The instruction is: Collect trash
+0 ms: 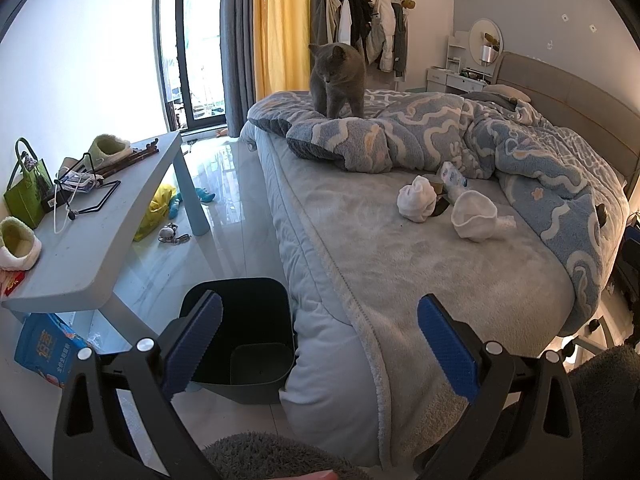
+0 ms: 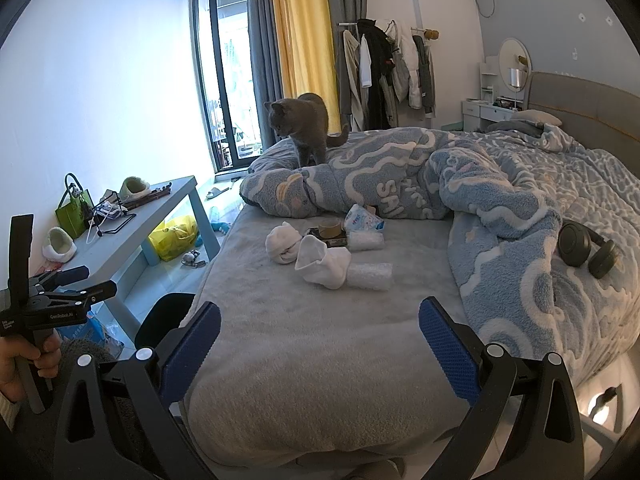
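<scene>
While wide apart, both claws — left claw, right claw — hold nothing.

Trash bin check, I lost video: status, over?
Both hand-held grippers open, empty. Bin empty beside the bed. Wrappers on the bed, uncollected. Cat on the duvet behind them.

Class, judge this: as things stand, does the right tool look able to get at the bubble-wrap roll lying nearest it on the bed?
Probably yes. The right tool is open and empty, with bare blanket between it and the bubble-wrap roll. A white sock touches the roll's left end.
</scene>
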Available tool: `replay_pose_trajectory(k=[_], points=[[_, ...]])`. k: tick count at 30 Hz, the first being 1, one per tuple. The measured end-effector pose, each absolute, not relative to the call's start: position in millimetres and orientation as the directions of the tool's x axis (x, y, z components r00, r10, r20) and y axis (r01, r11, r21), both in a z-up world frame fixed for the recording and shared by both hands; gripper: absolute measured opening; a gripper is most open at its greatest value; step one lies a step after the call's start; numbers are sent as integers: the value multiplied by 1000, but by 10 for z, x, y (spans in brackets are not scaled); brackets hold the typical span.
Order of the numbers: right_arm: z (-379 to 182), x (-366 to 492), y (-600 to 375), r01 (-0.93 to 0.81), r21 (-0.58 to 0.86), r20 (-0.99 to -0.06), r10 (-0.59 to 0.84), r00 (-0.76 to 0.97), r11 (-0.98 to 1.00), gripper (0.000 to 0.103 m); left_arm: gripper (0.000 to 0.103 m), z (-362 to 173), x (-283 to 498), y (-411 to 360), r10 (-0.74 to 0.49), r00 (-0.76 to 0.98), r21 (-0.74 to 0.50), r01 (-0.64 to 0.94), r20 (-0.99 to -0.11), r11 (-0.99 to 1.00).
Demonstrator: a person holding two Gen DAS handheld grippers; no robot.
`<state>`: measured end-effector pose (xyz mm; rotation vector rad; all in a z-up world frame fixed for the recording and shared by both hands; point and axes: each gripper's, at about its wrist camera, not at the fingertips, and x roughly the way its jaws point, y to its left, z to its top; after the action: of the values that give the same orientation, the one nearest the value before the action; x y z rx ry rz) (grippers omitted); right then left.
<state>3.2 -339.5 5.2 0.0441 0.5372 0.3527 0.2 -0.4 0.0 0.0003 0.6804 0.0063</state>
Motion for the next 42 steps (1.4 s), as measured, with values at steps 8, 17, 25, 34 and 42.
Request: replay_pose_trajectory(k=[8,17,25,34,42], points=[[54,30,-3391,-317,133,-493,340,801,939,100,100,-64,-4,-21,6,775,2,-6,-631,1000],[58,31,-3396,-317,132,-493,340,801,939,100,100,-71,-2,-23,5,774,1,-6,-633,1000],[57,32,-3396,-317,132,-494,339,801,939,100,100,-67,0,-22,6,774,2,-6,-633,1000],[50,40,-3400,-317,132,-495,340,800,939,100,100,-64,4,-18,5,773,1,-5,-635,1000],[40,40,-3409,-315,137,-496,340,799,939,100,100,-74,5,-17,6,773,2,-6,-635,1000]])
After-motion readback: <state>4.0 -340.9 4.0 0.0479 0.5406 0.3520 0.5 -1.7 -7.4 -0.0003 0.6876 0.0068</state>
